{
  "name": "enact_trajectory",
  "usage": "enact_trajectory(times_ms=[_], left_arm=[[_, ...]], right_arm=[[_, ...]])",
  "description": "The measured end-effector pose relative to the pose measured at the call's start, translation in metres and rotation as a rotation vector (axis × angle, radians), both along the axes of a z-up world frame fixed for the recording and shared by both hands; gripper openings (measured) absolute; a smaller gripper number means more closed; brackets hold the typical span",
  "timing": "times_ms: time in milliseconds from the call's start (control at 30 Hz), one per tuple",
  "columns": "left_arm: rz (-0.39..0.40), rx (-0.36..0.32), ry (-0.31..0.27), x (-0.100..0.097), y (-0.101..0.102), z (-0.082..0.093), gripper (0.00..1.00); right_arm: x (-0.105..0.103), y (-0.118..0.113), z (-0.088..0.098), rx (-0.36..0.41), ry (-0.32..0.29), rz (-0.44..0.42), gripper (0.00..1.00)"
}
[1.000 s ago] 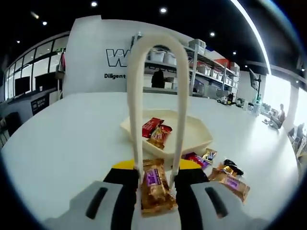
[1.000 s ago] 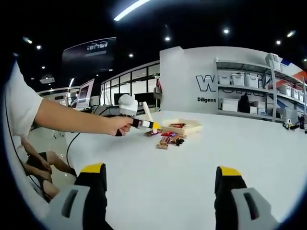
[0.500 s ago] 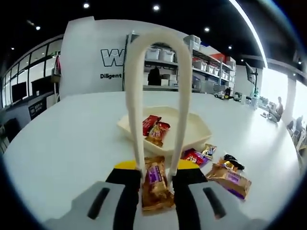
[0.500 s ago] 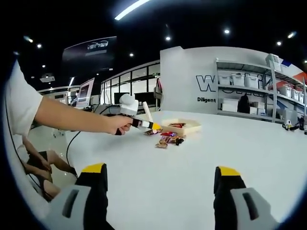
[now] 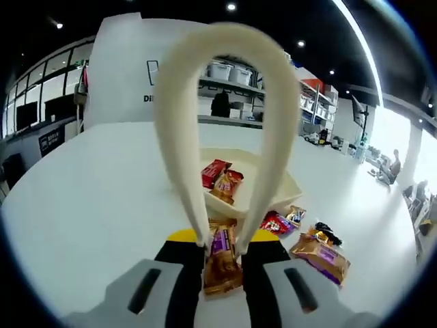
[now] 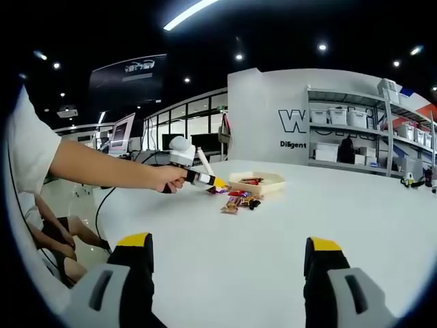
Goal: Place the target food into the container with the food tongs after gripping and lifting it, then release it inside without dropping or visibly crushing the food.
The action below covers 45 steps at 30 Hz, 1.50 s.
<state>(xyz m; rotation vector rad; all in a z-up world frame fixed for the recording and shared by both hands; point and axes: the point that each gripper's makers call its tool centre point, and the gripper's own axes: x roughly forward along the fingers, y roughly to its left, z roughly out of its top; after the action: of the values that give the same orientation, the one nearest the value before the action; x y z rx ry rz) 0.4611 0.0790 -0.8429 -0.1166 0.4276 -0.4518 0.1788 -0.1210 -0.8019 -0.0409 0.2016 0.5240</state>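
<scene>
Fingers of left gripper (image 5: pixel 220 249) clamp the tongs (image 5: pixel 218 123), which pinch a snack pack (image 5: pixel 222 256) — right gripper (image 6: pixel 225 273) fingers apart, low over table (image 6: pixel 273 232).

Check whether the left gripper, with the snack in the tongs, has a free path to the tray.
Probably yes. The left gripper holds the tongs shut on a gold-wrapped snack, and the cream tray lies straight ahead with only bare table between them. Loose snacks lie off to one side.
</scene>
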Motion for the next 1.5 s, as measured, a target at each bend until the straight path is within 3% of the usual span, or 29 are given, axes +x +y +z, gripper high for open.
enact_trajectory(times_ms=[100,167,633,833,1067,1300,1500], left_arm=[[0.001,0.0,0.003,-0.001,0.003,0.001,0.2],[0.004,0.028,-0.026,-0.002,0.007,0.006,0.2],[0.008,-0.003,-0.08,-0.002,0.02,0.043,0.2],[0.0,-0.015,-0.1,0.003,0.016,0.057,0.2],[-0.009,-0.026,-0.097,0.014,0.0,0.058,0.2],[-0.031,-0.032,-0.073,0.022,-0.019,0.041,0.2],[-0.045,-0.031,-0.077,0.026,-0.028,0.04,0.21]], right_arm=[[0.0,-0.003,-0.001,0.005,0.003,-0.01,0.9],[0.0,-0.004,-0.002,0.006,0.006,-0.014,0.9],[-0.001,0.002,-0.008,0.0,0.021,-0.003,0.89],[-0.002,0.001,-0.009,0.0,0.024,-0.002,0.88],[-0.005,-0.005,-0.013,-0.002,0.033,-0.015,0.88],[-0.006,-0.017,-0.015,-0.016,0.047,-0.044,0.88],[-0.004,-0.02,-0.014,-0.025,0.047,-0.055,0.88]])
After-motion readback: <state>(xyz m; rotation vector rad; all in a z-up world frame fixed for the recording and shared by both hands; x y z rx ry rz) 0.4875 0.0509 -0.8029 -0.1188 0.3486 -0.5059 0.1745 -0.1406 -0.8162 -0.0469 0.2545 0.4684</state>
